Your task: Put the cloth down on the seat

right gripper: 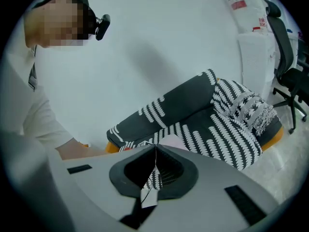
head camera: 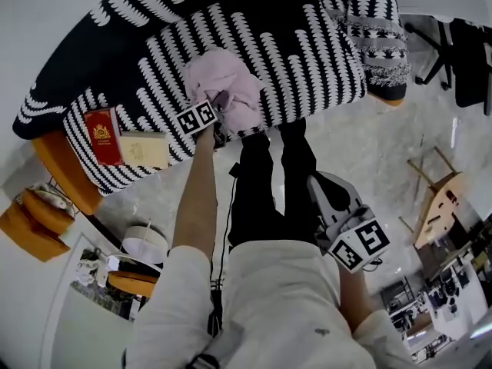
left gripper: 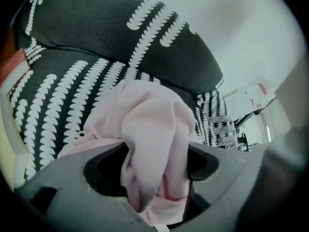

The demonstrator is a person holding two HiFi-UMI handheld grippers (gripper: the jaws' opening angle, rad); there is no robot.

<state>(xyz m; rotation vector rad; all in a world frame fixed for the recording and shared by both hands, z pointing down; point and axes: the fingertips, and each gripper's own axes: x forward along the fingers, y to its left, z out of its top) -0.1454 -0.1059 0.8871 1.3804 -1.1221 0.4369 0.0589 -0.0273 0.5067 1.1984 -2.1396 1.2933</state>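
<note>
Black-and-white patterned covers draped the sofa seat (head camera: 307, 60), whose orange base showed at its ends. On that seat, near its front edge, sat the pink cloth (head camera: 231, 89), bunched into a soft mound. The left gripper (head camera: 219, 121) reached over the seat's front edge into the mound. Its jaws stood apart with a thick fold of cloth lying slack between them, not visibly pinched. The right gripper (head camera: 323, 187) hung off the seat, over the floor in front of it, its jaws together on nothing.

The cloth looked light, limp and unbreakable. It would likely sag from whatever point was held and slump into a heap wherever it was let go. A thick fold at the top of the mound seemed the best place to take it, pinched deep enough to catch several layers, since a single thin edge could slide out. Loose folds might also cling to the pads and drag along as the jaws drew away.

Toward the seat's left end lay a red book (head camera: 102, 135) and a cream book (head camera: 144, 151), well apart from the cloth.
</note>
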